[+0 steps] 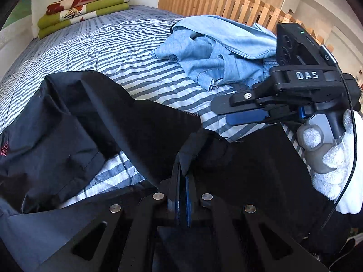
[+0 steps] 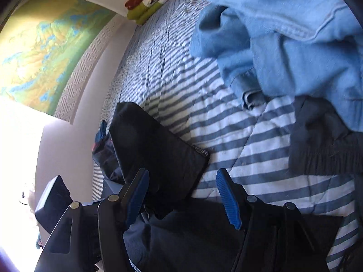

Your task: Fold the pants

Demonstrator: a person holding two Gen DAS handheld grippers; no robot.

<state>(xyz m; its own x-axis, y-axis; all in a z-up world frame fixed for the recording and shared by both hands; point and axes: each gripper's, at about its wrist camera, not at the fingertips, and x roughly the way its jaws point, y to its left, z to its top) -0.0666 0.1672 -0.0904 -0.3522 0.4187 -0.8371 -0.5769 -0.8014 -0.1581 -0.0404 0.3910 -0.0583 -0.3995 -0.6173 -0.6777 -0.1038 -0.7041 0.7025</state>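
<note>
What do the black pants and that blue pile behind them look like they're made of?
Black pants: seemingly a thin, smooth synthetic or cotton weave, matte, creasing sharply.
Blue pile: looks like light denim, soft and faded, with stitched seams and hems showing.

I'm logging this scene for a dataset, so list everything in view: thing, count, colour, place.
black pants: one, black, crumpled on the near bed, an edge pinched.
denim garment: one heap, light blue, far right of bed.
striped bedspread: one, blue-white, covering the bed.
folded blankets: one stack, green-red-white, far corner.
wooden slat headboard: one, tan, behind the bed.
map: one, green-yellow, wall.
left gripper: black, blue pads, shut on pants.
right gripper: open above pants.
gloved hand: white, holding right gripper.
</note>
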